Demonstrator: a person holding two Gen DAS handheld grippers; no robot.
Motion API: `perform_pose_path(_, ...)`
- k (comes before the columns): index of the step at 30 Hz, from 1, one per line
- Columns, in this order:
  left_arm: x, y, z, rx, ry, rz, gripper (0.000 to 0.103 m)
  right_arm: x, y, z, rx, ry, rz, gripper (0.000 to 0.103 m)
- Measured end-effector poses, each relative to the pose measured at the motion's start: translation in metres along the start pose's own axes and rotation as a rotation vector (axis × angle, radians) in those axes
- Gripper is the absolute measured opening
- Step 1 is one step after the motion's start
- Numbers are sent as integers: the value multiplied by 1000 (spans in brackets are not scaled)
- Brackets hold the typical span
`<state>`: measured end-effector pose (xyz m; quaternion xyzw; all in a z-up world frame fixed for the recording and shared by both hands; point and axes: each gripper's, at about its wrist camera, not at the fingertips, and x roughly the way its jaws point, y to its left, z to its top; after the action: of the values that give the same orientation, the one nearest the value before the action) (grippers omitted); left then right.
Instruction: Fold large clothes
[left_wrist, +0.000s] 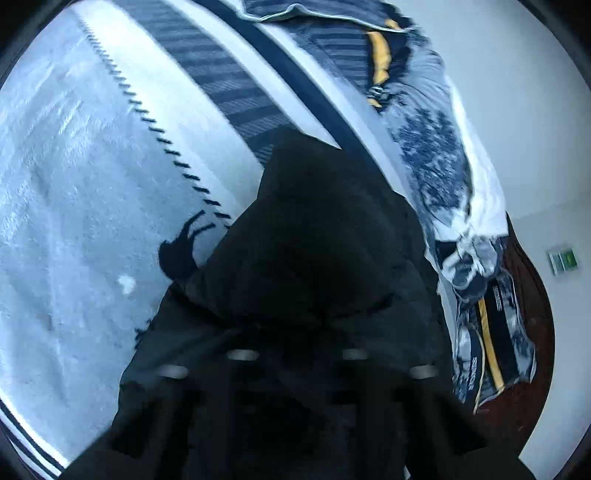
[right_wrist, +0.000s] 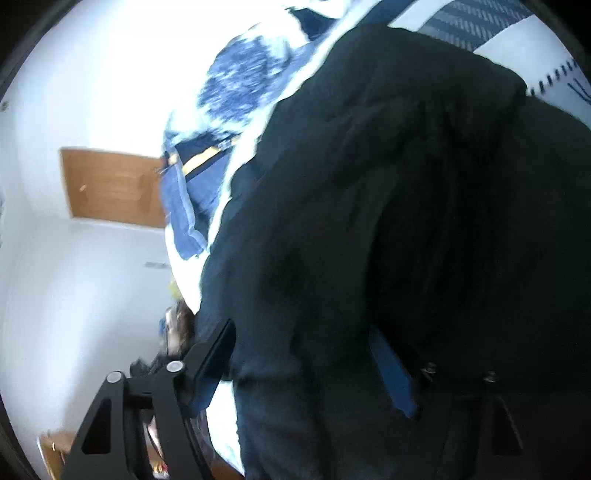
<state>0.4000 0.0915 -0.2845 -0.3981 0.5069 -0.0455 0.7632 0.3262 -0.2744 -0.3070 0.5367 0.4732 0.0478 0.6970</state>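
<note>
Left wrist view: a pale bedspread (left_wrist: 74, 184) with a dashed stitch line fills the left side, and the black garment (left_wrist: 314, 277) is heaped over the left gripper (left_wrist: 295, 369), so I can't tell whether its jaws are open or closed. A blue patterned cloth (left_wrist: 436, 166) sits off to the right. In the right wrist view, the right gripper (right_wrist: 303, 362) has its jaws spread wide, with black fabric bunched between them.
</note>
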Motion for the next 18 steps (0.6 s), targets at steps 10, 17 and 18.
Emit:
perform_pose_path(10,-25,-65,37,196,-131,-89,6,-52,150,62,-426,-232,-187,2)
perform_pose_path(17,-2,-46,15,233,-99,-32,6,-47,146,72,-630,-252,-115,1)
perform_pose_path(18,0,-43,6,257,-102,-11,6,-45,139,66,-646,-254,-138,1)
